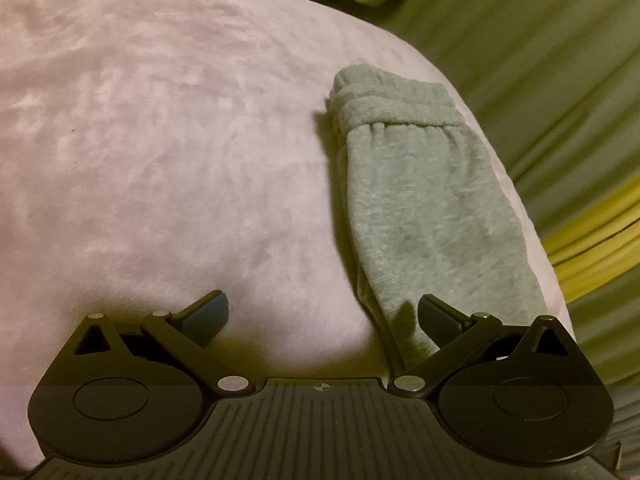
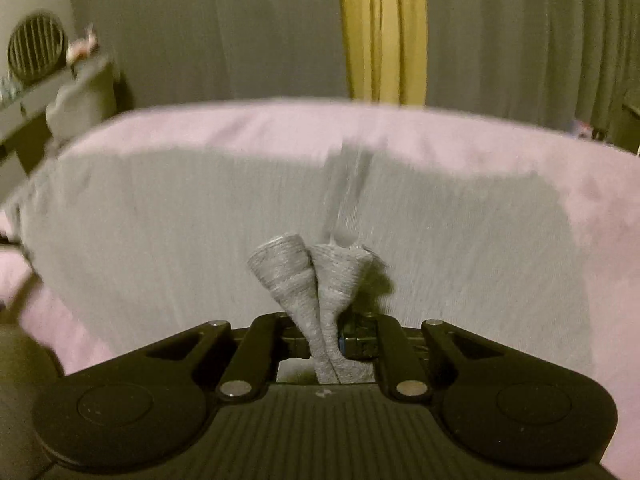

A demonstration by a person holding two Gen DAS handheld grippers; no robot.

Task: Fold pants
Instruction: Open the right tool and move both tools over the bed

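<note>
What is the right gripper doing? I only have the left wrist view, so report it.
Observer: The right gripper is shut on the grey sweatpants, pinching two bunched cuffs.
Operator: Tell me what lies ahead of it.
Observer: Grey fabric spread wide across the pink blanket.
Operator: Describe what is beyond the bed.
Observer: A yellow curtain strip hangs between grey curtains.

A plush pale pink blanket (image 1: 160, 140) covers the bed. Behind it hang long grey pleated curtains (image 2: 200, 28), parted by a strip of yellow drape (image 2: 382, 28). A round slatted vent (image 2: 36, 50) sits at the left. Light is dim and warm.
</note>
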